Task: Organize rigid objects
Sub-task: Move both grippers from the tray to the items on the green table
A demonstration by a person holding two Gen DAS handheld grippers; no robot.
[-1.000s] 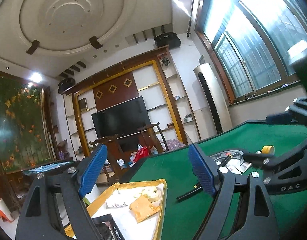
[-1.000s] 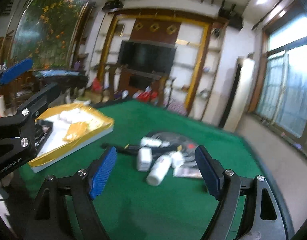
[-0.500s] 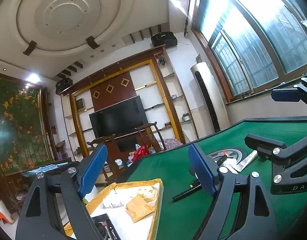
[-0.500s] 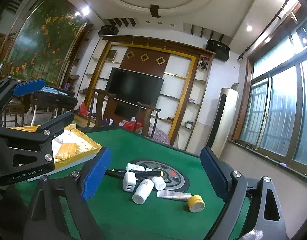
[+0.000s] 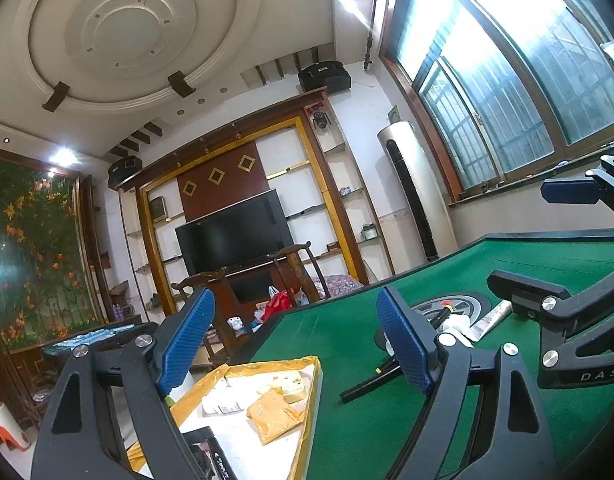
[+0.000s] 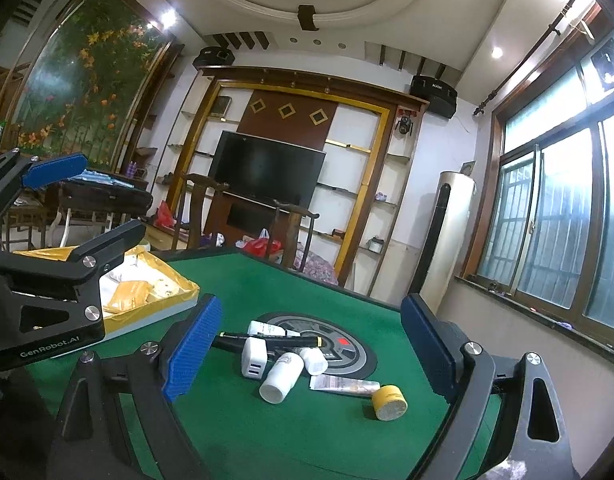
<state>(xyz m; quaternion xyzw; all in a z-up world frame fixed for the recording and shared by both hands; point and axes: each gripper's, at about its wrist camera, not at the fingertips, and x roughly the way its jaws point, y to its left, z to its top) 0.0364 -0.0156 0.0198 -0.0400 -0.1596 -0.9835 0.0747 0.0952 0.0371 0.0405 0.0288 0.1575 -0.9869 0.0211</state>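
While both your tools stand wide and empty, the right tool just opened over the object pile mid-counter, left tool above the tray, presumably the destination.

- The black box in the gold-edged tray runs off the bottom of the left wrist view.
- The black pen is partly hidden behind the left gripper's fingers.
- The white bottles are mostly covered there.
- The tube's print is too small to read.
- The tray's small white items are possibly packets.
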